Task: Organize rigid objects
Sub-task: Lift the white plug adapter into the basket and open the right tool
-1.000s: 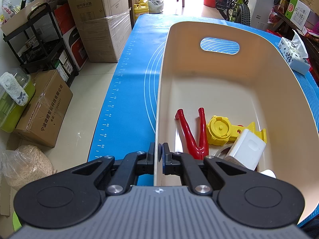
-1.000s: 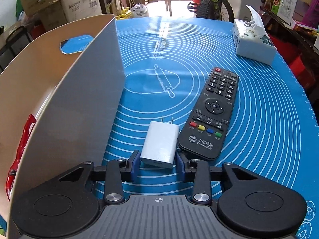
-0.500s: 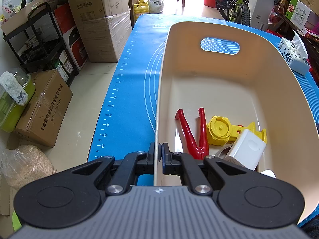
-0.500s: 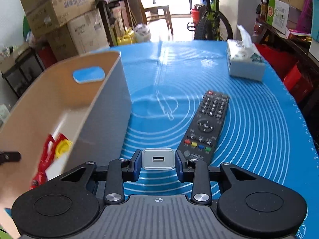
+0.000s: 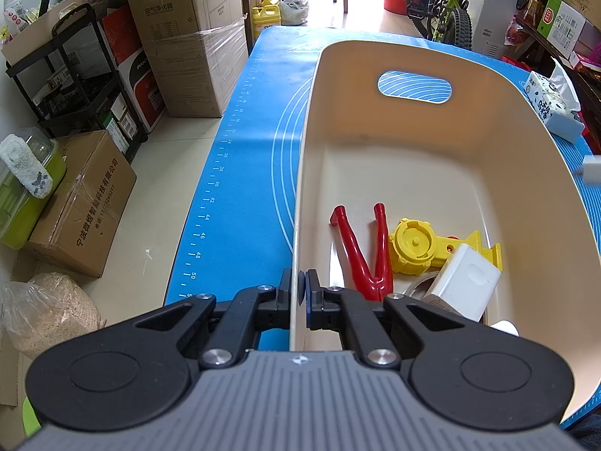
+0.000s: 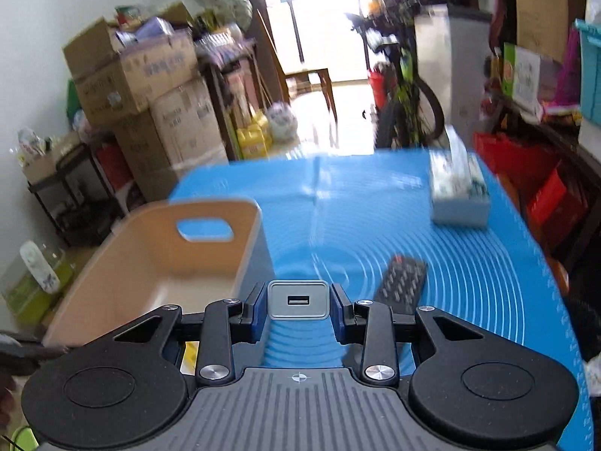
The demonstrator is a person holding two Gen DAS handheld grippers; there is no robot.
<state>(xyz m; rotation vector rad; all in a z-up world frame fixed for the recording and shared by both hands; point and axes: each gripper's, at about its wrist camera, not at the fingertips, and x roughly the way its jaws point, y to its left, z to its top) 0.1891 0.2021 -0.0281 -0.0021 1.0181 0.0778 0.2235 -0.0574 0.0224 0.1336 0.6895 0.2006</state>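
The left gripper (image 5: 298,293) is clamped on the near wall of a cream bin (image 5: 432,60) standing on a blue mat (image 5: 244,173). Inside the bin lie red tongs (image 5: 366,248) with arms spread in a V, pinching nothing, beside a yellow toy (image 5: 413,244) and a white block (image 5: 465,282). Above the mat beside the bin, the right gripper (image 6: 298,306) squeezes a white charger (image 6: 298,300), with a black remote (image 6: 403,278) lying just beyond.
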